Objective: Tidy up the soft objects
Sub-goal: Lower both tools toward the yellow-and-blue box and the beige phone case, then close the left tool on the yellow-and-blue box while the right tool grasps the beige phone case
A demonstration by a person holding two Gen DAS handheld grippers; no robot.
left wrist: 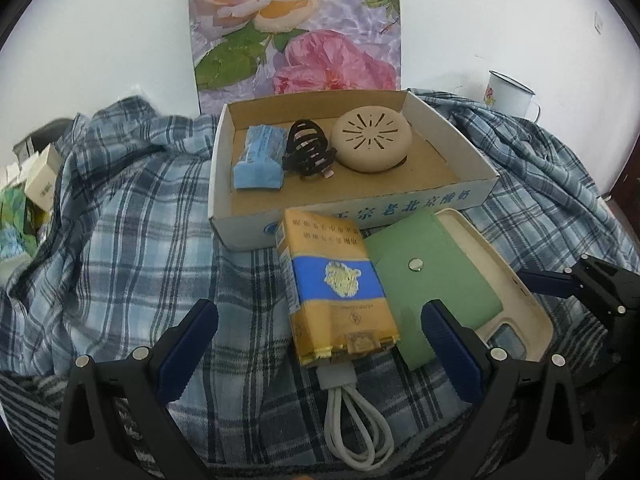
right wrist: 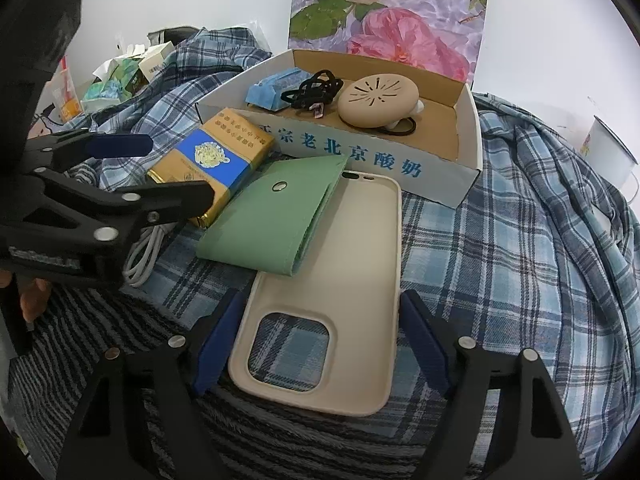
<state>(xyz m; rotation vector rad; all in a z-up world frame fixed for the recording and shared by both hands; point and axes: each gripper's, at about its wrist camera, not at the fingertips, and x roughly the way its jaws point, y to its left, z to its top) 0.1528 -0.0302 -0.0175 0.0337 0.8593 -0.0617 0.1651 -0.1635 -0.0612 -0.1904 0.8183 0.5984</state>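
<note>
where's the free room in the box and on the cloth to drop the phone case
Bare cardboard in the box: its right end, beside the round tan case. Bare plaid cloth right of the phone case. Crowded: the box's left end, and in front of it the yellow pack, green wallet, white cable.

The left gripper (left wrist: 320,344) stands spread wide, its fingers (left wrist: 188,344) on either side of the yellow pack (left wrist: 336,280). A white cable (left wrist: 356,424) coils between them. The green wallet (left wrist: 432,280) lies under the right finger, the cardboard box (left wrist: 352,208) beyond the fingertips.
</note>
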